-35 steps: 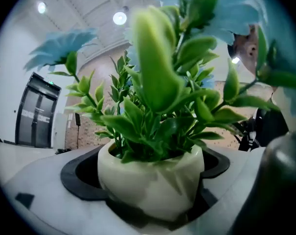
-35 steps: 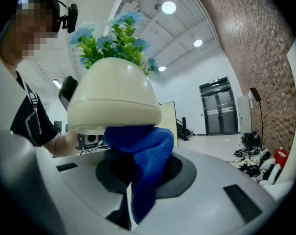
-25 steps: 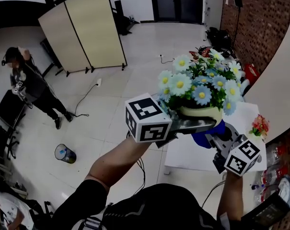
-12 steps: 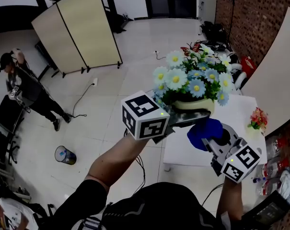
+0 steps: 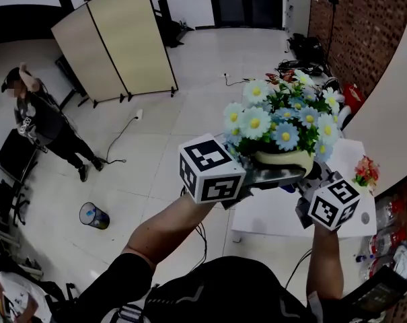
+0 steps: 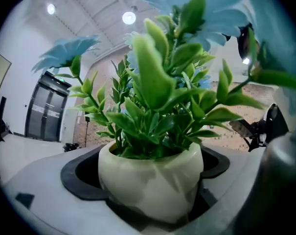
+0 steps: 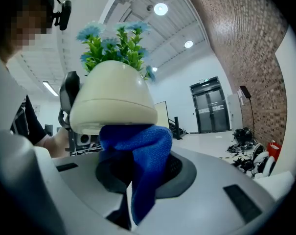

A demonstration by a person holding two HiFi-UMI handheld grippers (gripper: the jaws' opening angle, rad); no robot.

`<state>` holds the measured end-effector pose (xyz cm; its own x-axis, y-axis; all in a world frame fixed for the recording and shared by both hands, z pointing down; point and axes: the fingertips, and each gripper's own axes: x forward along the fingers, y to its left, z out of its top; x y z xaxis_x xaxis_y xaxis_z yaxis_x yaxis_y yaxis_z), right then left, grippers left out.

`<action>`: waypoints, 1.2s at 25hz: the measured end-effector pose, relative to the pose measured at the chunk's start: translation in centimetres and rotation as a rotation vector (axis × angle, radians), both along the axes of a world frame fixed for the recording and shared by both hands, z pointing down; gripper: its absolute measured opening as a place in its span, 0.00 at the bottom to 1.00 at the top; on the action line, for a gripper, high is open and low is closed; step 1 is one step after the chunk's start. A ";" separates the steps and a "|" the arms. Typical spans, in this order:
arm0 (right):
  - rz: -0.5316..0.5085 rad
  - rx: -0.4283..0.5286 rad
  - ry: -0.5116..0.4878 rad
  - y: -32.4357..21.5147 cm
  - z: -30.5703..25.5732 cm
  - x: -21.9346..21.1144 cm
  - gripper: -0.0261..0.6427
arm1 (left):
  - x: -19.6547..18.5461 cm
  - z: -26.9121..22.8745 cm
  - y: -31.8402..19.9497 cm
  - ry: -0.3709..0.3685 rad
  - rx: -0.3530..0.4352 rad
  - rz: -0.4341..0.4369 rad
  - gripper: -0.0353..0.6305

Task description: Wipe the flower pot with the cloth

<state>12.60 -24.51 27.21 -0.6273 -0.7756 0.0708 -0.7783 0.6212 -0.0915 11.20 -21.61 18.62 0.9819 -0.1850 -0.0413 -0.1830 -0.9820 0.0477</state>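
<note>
Left gripper [image 5: 287,172] is closed on the flower pot [image 6: 150,173]: its jaws clamp the cream pot from both sides and hold it upright in the air, above the left edge of a white table [image 5: 270,214]. Green leaves and blue and white daisies [image 5: 280,116] rise out of the pot and fill most of my left gripper view. Just right of the pot, my right gripper [image 5: 312,180] has its jaws pinched on a blue cloth [image 7: 138,151]. The cloth's bunched top touches the pot's lower wall, right at the base. From the head view the pot and the right gripper's marker cube hide the cloth almost completely. Around the floor I see a person [image 5: 38,116] standing far left, a small bin [image 5: 93,215], and a beige folding screen [image 5: 116,36]. A little bunch of red flowers [image 5: 364,175] stands near the table's right edge.
</note>
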 end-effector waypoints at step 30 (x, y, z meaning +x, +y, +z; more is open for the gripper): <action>-0.051 -0.021 0.000 0.8 0.1 -5.5 0.15 | -0.1 -1.2 1.6 0.062 -0.028 0.035 0.90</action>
